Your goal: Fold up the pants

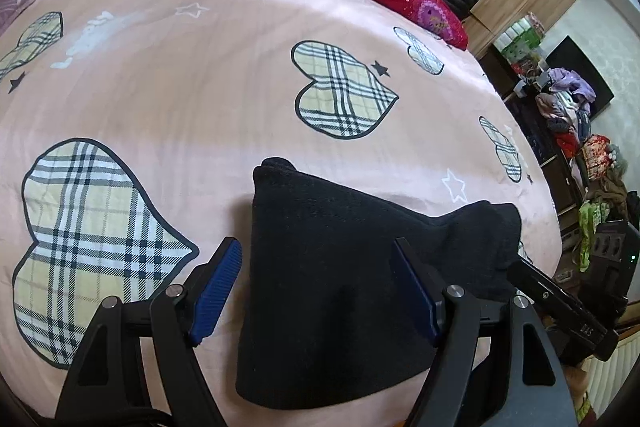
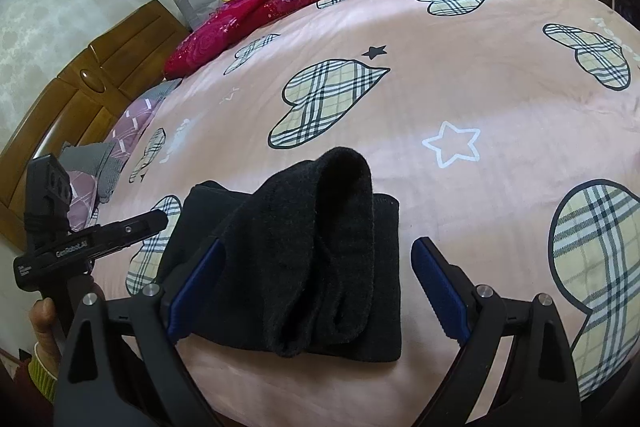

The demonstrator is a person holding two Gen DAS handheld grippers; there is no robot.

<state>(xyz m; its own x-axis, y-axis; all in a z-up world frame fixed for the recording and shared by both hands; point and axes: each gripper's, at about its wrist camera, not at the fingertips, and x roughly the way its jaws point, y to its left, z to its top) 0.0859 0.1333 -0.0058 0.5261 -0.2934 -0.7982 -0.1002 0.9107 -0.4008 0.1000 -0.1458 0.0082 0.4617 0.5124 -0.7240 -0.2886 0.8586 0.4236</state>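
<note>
Left wrist view, folded black pants (image 1: 340, 287) on bedsheet (image 1: 200, 87), both tongs (image 1: 316, 291) (image 2: 316, 291) wide open (nothing gripped).

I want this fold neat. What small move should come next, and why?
Probably press the raised hump flat with the right gripper. The black pants already lie folded on the pink bedsheet, both grippers open and holding nothing, but that top layer bulges up.

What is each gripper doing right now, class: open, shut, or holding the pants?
Left gripper: open, holding nothing; black pants lie loose between its fingers.
Right gripper: open, holding nothing.
</note>
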